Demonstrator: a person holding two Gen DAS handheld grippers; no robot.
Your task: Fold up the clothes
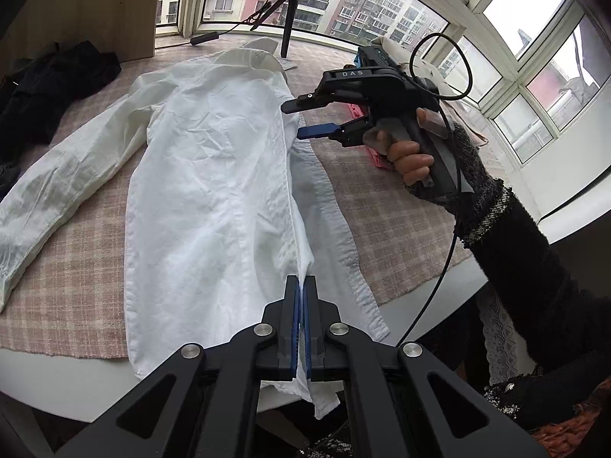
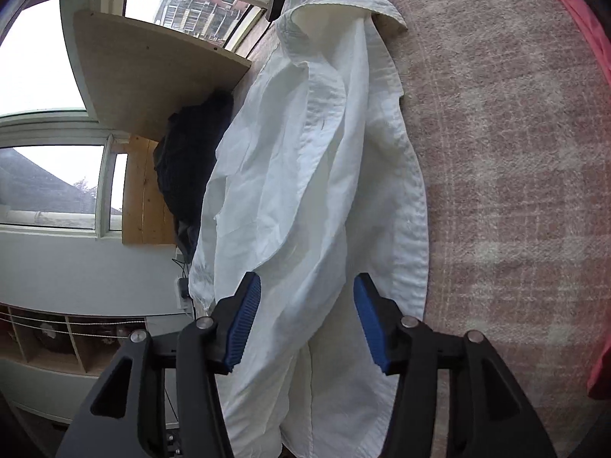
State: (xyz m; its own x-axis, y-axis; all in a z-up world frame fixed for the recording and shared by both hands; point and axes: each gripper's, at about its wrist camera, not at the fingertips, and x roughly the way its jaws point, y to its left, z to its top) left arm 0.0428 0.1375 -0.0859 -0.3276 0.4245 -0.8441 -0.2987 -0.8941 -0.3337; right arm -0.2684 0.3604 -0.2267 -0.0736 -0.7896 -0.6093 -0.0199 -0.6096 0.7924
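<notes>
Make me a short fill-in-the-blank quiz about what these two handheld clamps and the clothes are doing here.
1. The left gripper is shut on the hem of the crumpled ____ cotton shirt.
2. The right gripper has its blue-padded jaws ____.
3. The shirt lies on a pink ____ cloth.
4. A ____ garment sits heaped beyond the sleeve.

Missing words: white; open; checked; dark

Left hand-held gripper [image 1: 302,282] clamped tight, angled steeply down; right hand-held gripper [image 2: 307,297] half-spread, in a dark-sleeved hand [image 1: 410,152]
</notes>
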